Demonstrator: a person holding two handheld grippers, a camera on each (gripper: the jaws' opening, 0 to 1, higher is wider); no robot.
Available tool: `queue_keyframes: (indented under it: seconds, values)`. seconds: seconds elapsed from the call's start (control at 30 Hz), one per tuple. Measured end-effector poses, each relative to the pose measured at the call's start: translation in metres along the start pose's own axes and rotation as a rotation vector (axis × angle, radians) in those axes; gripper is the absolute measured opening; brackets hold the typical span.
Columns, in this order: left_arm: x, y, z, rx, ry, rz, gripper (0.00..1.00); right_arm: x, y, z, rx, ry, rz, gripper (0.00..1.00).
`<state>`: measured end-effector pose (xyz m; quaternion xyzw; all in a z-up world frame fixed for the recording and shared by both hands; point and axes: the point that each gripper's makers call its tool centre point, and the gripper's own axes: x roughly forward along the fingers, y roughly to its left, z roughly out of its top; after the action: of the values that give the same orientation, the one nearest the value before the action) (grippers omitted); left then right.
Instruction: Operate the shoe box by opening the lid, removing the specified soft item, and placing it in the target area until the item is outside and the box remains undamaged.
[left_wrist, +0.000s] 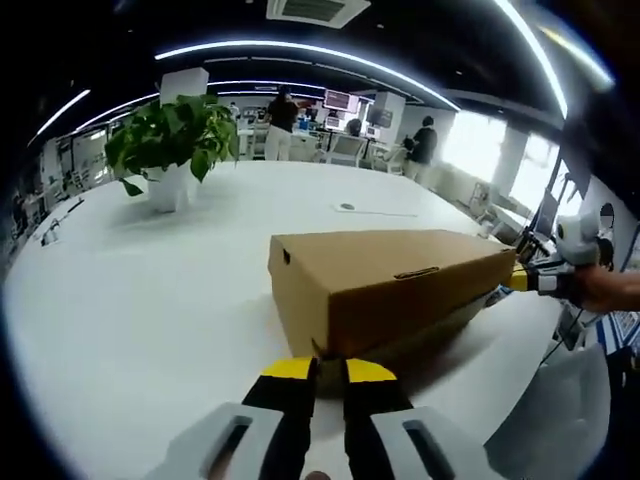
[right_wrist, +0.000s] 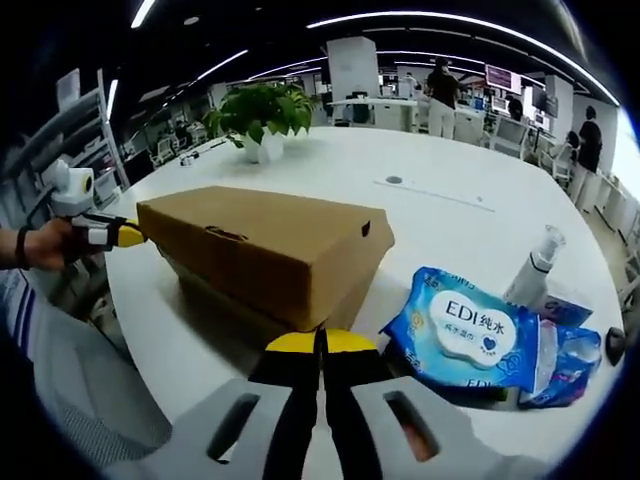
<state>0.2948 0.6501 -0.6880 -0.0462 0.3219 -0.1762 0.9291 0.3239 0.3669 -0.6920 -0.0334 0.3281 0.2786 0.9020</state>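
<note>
A brown cardboard shoe box (left_wrist: 390, 285) lies on the white table (left_wrist: 140, 300). Its lid (right_wrist: 265, 245) sits slightly raised and askew over the base (right_wrist: 215, 295), and the inside is hidden. My left gripper (left_wrist: 330, 370) is at the lid's near corner, jaws almost together on the lower rim. It also appears at the box's far end (right_wrist: 128, 236), held by a hand (right_wrist: 40, 245). My right gripper (right_wrist: 322, 342) has its jaws pressed together at the opposite corner of the lid. Its yellow tip touches that end (left_wrist: 520, 279).
To the right of the box lie a blue wet-wipes pack (right_wrist: 465, 335), a white spray bottle (right_wrist: 537, 262) and another blue pack (right_wrist: 570, 352). A potted plant (left_wrist: 170, 140) stands at the far side. A small flat disc (left_wrist: 347, 207) lies beyond the box. People stand in the background.
</note>
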Motion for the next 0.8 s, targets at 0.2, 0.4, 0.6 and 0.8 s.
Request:
queue_keyframes:
  seconds: [0.2, 0.4, 0.6, 0.8]
  values:
    - [0.002, -0.003, -0.004, -0.005, 0.008, -0.004, 0.09, 0.001, -0.001, -0.002, -0.001, 0.0, -0.002, 0.0]
    - [0.0, -0.005, -0.007, -0.012, 0.009, -0.005, 0.08, 0.0, -0.001, -0.007, 0.013, 0.002, -0.005, 0.0]
    - [-0.002, -0.003, -0.009, -0.031, 0.004, -0.001, 0.08, 0.002, 0.002, -0.014, 0.031, 0.012, 0.001, 0.0]
    - [-0.005, -0.003, -0.007, -0.053, -0.01, -0.006, 0.08, 0.003, 0.003, -0.019, 0.051, 0.019, 0.008, 0.0]
